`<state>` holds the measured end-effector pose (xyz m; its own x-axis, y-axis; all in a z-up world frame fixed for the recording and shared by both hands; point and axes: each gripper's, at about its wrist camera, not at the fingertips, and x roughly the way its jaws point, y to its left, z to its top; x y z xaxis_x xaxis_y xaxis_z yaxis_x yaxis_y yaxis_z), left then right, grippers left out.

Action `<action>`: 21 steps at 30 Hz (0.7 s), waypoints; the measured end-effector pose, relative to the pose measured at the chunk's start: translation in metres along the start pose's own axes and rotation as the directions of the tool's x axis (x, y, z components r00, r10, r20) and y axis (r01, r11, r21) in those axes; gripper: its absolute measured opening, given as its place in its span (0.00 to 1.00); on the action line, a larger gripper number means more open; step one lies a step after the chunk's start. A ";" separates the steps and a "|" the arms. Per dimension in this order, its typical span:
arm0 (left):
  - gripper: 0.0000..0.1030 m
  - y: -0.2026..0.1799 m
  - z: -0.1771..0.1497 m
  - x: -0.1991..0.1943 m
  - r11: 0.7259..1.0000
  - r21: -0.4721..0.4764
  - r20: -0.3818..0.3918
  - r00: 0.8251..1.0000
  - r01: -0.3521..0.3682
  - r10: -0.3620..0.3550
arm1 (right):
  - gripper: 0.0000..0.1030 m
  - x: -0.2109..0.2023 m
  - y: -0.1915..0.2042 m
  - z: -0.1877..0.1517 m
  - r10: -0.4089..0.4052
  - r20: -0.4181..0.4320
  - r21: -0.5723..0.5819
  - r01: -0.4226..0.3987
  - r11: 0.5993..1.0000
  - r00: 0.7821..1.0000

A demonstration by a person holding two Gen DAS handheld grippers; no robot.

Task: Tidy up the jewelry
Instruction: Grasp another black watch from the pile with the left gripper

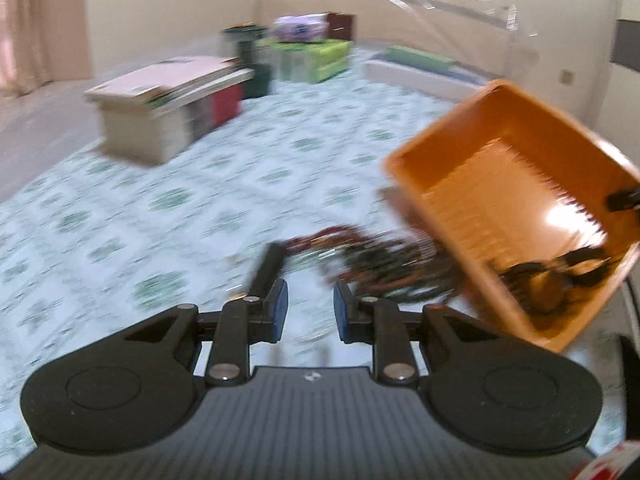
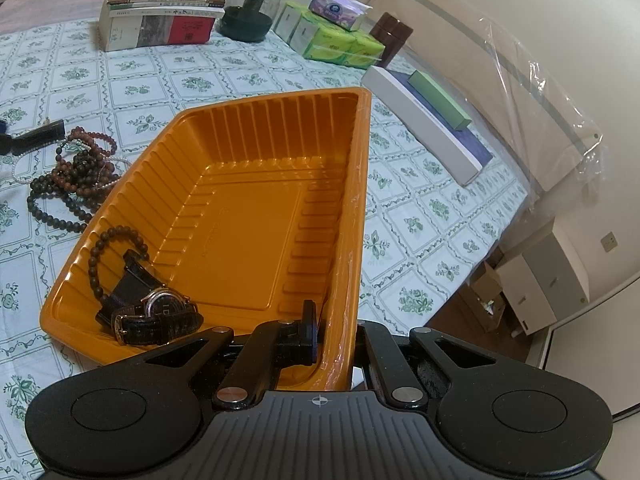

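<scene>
Orange tray (image 2: pixel 248 208): tilted, holding watch (image 2: pixel 160 312) and bead bracelet (image 2: pixel 108 248).
Loose beads (image 2: pixel 76 176): on cloth beside tray.
Right hand-held gripper (image 2: pixel 336 340): clenched on tray wall.
Left hand-held gripper (image 1: pixel 311 308): released, empty.

Even, moderately bright indoor light is recorded in both views, without hard shadows. The left wrist view is heavily smeared by motion blur: the patterned cloth (image 1: pixel 160 200), the stacked books (image 1: pixel 168 100) and the bead pile (image 1: pixel 380 260) are streaked, and only the camera's own mount is rendered sharp. A white glare patch is noted on the orange tray (image 1: pixel 500 216) floor. The right wrist view is sharp throughout. Strong fisheye bending and dark vignetted corners are observed in both views.
</scene>
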<state>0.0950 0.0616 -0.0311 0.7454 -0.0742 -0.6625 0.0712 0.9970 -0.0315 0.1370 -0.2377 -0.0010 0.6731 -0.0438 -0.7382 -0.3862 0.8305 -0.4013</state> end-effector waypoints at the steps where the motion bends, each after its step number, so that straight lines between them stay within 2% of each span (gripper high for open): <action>1: 0.21 0.007 -0.004 -0.001 1.000 -0.006 -0.005 1.000 -0.020 0.020 | 0.04 0.000 0.000 0.000 0.000 0.000 0.000 0.000 1.000 1.000; 6: 0.21 0.030 -0.017 0.001 0.996 -0.032 -0.030 0.997 -0.079 0.078 | 0.04 0.000 0.000 0.000 0.000 0.000 0.000 0.000 1.000 1.000; 9: 0.21 0.033 -0.019 0.003 0.996 -0.037 -0.028 0.996 -0.086 0.085 | 0.04 0.000 0.000 -0.001 0.000 0.000 0.000 0.000 1.000 1.000; 13: 0.25 0.030 -0.014 0.014 0.998 -0.018 -0.013 0.998 -0.059 0.058 | 0.04 0.000 -0.001 0.000 0.001 0.000 0.000 -0.001 1.000 1.000; 21: 0.26 0.020 0.004 0.039 0.999 0.050 0.008 1.000 -0.019 0.019 | 0.04 0.001 -0.001 -0.002 -0.001 -0.002 0.001 0.001 1.000 1.000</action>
<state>0.1284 0.0786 -0.0547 0.7519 -0.0559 -0.6569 0.0902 0.9958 0.0185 0.1366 -0.2394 -0.0022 0.6720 -0.0454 -0.7392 -0.3852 0.8310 -0.4012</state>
